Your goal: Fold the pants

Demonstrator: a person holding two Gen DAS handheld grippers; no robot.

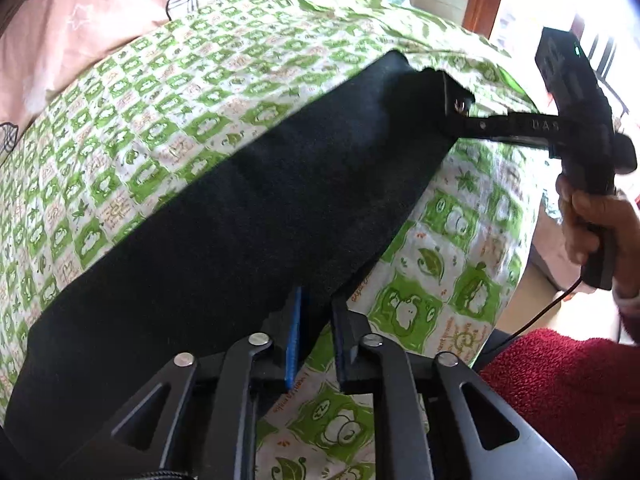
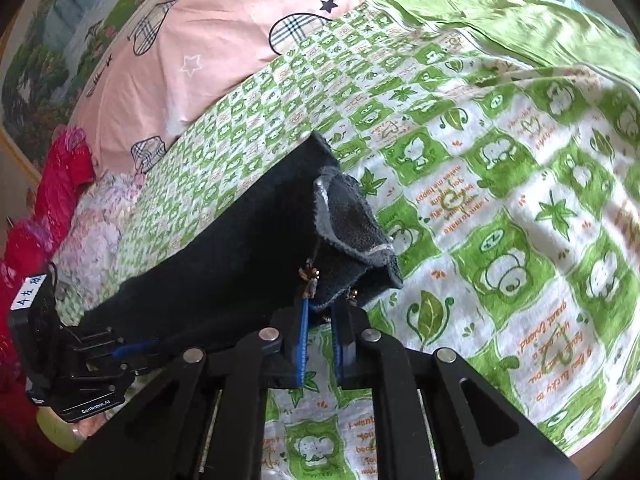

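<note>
Each hand-held gripper, left [image 1: 316,320] and right [image 2: 320,316], pinched an edge of the black pants [image 1: 240,208]; the thin bite risked slipping.

Left gripper [image 1: 316,312] pinching near edge of black pants [image 1: 240,216] lying on green-print sheet [image 1: 440,240]; right gripper [image 1: 460,110] clamping far corner, hand [image 1: 588,224] gripping its handle

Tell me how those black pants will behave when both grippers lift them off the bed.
The black pants will probably go floppy and sag between the left gripper and right gripper, since the cuff already curls over. The fuzzy lining suggests thick, somewhat weighty cloth. Slipping seems unlikely.
</note>
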